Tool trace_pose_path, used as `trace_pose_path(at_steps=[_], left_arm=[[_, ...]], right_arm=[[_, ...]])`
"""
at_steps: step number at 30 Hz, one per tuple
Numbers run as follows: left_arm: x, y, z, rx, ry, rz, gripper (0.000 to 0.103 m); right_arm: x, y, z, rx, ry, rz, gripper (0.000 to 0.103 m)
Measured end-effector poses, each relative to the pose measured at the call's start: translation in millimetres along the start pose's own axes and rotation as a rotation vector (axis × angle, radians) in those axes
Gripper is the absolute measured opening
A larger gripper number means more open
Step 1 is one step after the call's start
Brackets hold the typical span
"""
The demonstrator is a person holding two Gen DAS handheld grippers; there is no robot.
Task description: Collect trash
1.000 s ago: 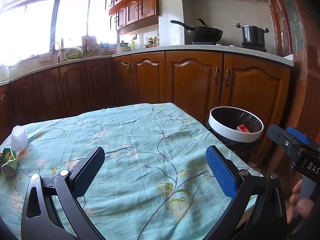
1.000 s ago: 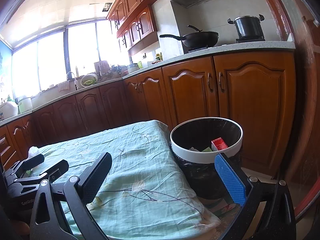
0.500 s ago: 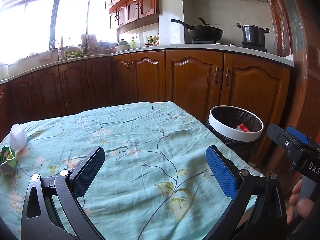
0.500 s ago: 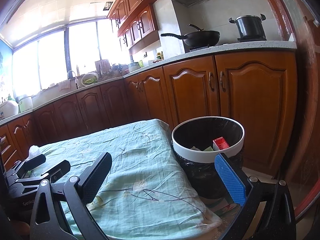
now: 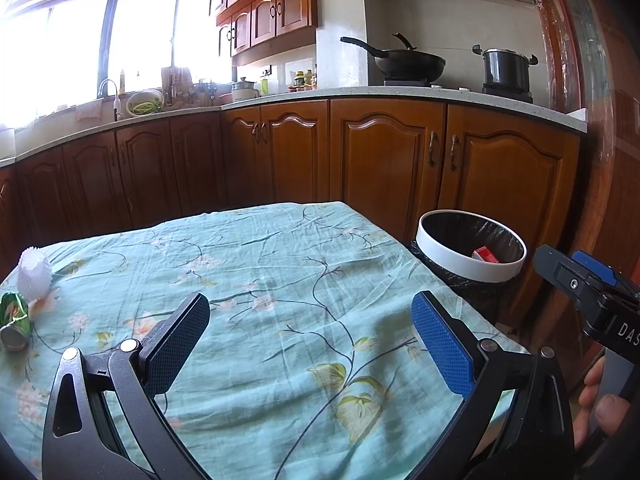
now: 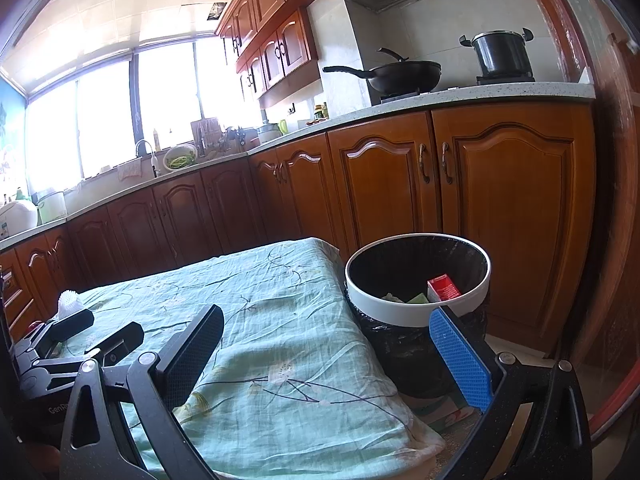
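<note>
Hovering over the floral tablecloth [image 5: 280,280] with its jaws spread wide and gripping nothing, the left gripper [image 5: 310,344] is pointing toward the kitchen cabinets. A crushed green can [image 5: 14,320] and a white foam net [image 5: 34,270] are lying at the table's far left edge, touching or nearly so. The right gripper [image 6: 326,354], jaws equally wide and empty, is facing the white-rimmed trash bin [image 6: 400,314] beside the table, where a red carton [image 6: 444,288] is sitting among scraps.
</note>
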State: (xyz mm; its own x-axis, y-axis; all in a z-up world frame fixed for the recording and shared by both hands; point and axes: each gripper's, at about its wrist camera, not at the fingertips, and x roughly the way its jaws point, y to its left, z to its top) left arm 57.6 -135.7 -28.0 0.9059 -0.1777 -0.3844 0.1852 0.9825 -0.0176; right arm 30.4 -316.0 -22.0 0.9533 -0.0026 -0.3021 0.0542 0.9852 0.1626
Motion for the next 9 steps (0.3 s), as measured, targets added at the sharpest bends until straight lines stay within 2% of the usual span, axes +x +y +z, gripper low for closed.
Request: trace_pose_path(at_steps=[9], left_arm=[[3.7, 7.1, 1.3, -0.022, 0.020, -0.018, 0.103]], right_arm=[[10.6, 1.0, 5.0, -0.005, 0.030, 0.013, 0.103]])
